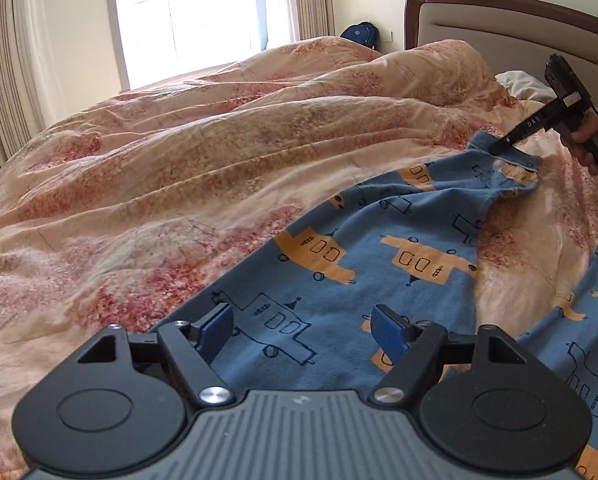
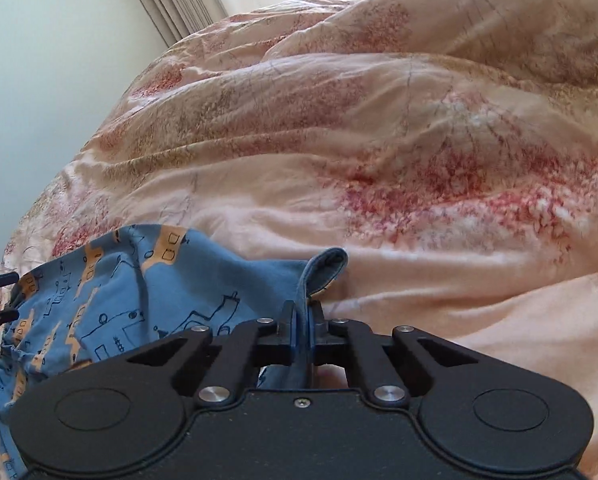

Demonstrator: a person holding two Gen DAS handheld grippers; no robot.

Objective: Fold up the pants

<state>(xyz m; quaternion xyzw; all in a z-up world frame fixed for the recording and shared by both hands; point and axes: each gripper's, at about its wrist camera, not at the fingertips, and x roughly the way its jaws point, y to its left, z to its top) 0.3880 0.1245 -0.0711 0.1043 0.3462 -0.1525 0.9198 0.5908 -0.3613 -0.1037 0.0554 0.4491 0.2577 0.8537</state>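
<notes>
- So, one pair of pants (image 1: 379, 240) is seen, blue with orange and outlined vehicle prints, spread over a rumpled floral duvet (image 1: 179, 168) on one bed.
- Two grippers are counted. The left gripper (image 1: 301, 330) is held over the near part of the pants with its jaws spread wide; nothing is caught between the two blue pads (image 1: 387, 334), just fabric seen underneath.
- The right gripper (image 2: 301, 320) has its jaws pressed together on a fold of the blue cloth, with a small flap of the hem sticking up just past the tips. From the left wrist view it's spotted at the far end of the pants, pinching the edge there, with a hand (image 1: 587, 136) wrapped round its handle.
- Two pant legs can be made out in the left view, with a strip of duvet showing between them.
- Also counted: one window (image 1: 187, 12), one padded headboard (image 1: 519, 24), one dark backpack (image 1: 359, 34) against the wall, and curtains (image 1: 7, 64) beside the window.
</notes>
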